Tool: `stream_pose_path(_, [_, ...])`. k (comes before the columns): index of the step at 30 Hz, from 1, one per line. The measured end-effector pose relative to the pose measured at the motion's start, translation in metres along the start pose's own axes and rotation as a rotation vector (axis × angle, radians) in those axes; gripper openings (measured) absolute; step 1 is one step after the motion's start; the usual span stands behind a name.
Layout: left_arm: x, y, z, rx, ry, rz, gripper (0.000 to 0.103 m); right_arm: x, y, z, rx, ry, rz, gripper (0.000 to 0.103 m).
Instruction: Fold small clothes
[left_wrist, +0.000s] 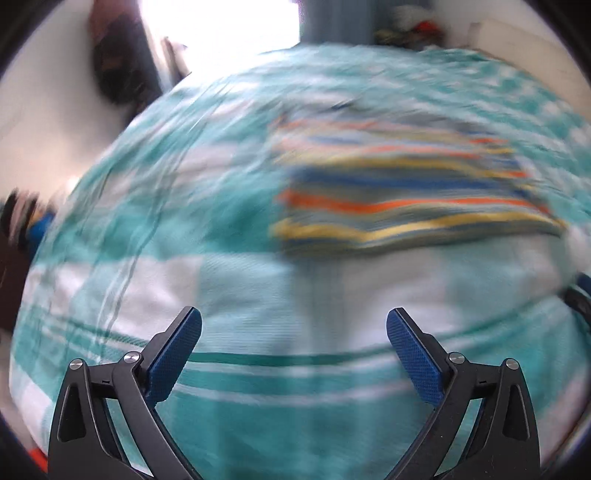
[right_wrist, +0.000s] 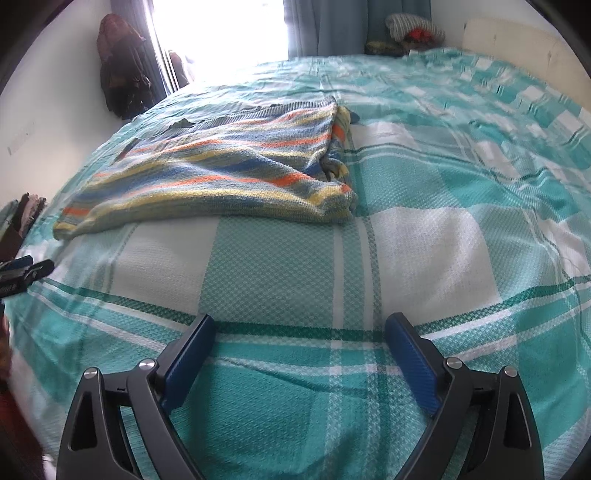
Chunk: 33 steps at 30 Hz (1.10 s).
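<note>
- Left wrist view: blue-padded fingers (left_wrist: 413, 354) of the left gripper (left_wrist: 293, 347) stand spread wide with nothing between them, hovering over the teal-and-white checked bedspread (left_wrist: 236, 295)
- Beyond the left gripper and off to its right lies the striped knit garment (left_wrist: 406, 184), resting on the bedspread well apart from the fingertips; this view is heavily smeared by blur, so its edges and folds cannot be read here
- Stripes in this view run roughly side to side across the picture, which suggests the long axis lies crosswise to the left gripper

- Right wrist view: the right gripper (right_wrist: 299, 350) is likewise released, fingers wide apart and empty, low over the bedspread (right_wrist: 424, 258)
- Ahead of the right gripper and to its left, the garment (right_wrist: 221, 173) lies flat, seemingly already doubled over, with a bunched fold along its right edge
- Its long axis runs from the near-left corner toward the far-right, stripes following that line; a ribbed hem shows along the far edge
- Judging by the loose weave, it should be light, soft and limp, with some grip on the pads and prone to stretch or sag if lifted by one point
- Best hold is probably the two near corners, pinched through all layers, one gripper each
- At the left rim, level with the near edge of the garment, the other gripper (right_wrist: 22, 273) peeks in
</note>
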<state>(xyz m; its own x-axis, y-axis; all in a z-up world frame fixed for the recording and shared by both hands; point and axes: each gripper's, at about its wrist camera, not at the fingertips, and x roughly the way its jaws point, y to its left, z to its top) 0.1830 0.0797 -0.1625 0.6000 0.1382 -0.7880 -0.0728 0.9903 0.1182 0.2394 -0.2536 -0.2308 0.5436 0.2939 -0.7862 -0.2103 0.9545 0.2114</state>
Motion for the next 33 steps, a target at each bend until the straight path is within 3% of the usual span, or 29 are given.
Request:
stream_pose_path(3, [-0.025,-0.048,0.016,0.114,-0.075,-0.128,0.101,-0.014,-0.020,0.017,0.083,0.013,0.141,0.092])
stream_pose_path(7, [-0.021,-0.144,0.053,0.297,-0.110,-0.296,0.100,-0.034,-0.059,0.066,0.100,-0.037,0.161,0.091])
stream_pose_path(11, [0.015,-0.251,0.069,0.506,-0.085,-0.355,0.088,-0.028,-0.096,0.120,0.136,-0.027,0.209,0.087])
stream_pose_path(14, [0.047,-0.297,0.072,0.560,-0.008,-0.335,0.082,0.003,-0.109,0.157,0.154,0.061,0.308,0.082])
stream_pose_path(15, [0.058,-0.305,0.072,0.557,0.013,-0.335,0.073,0.016,-0.108,0.169,0.146,0.092,0.344,0.080])
stream_pose_path(17, [0.064,-0.309,0.074,0.526,0.008,-0.356,0.044,0.042,-0.103,0.189,0.118,0.131,0.372,0.080])
stream_pose_path(18, [0.065,-0.307,0.076,0.511,0.004,-0.345,0.018,0.058,-0.100,0.198,0.104,0.155,0.378,0.080])
stream_pose_path(19, [0.066,-0.304,0.079,0.492,0.002,-0.329,0.012,0.076,-0.098,0.206,0.103,0.183,0.383,0.080])
stream_pose_path(21, [0.067,-0.296,0.084,0.447,0.014,-0.369,0.010,0.110,-0.096,0.217,0.139,0.229,0.392,0.079])
stream_pose_path(23, [0.067,-0.285,0.088,0.411,0.019,-0.406,0.009,0.137,-0.093,0.224,0.187,0.248,0.399,0.069])
stream_pose_path(25, [0.062,-0.275,0.092,0.382,0.010,-0.432,0.008,0.146,-0.088,0.232,0.214,0.204,0.343,0.023])
stream_pose_path(26, [0.058,-0.269,0.094,0.362,0.003,-0.446,0.008,0.143,-0.084,0.235,0.238,0.182,0.343,0.011])
stream_pose_path(30, [0.025,-0.203,0.115,0.185,-0.061,-0.505,0.008,0.103,-0.038,0.257,0.172,0.059,0.412,0.011])
stream_pose_path(33, [0.006,-0.144,0.122,0.056,-0.100,-0.515,0.008,0.085,0.017,0.277,0.100,0.029,0.475,0.011])
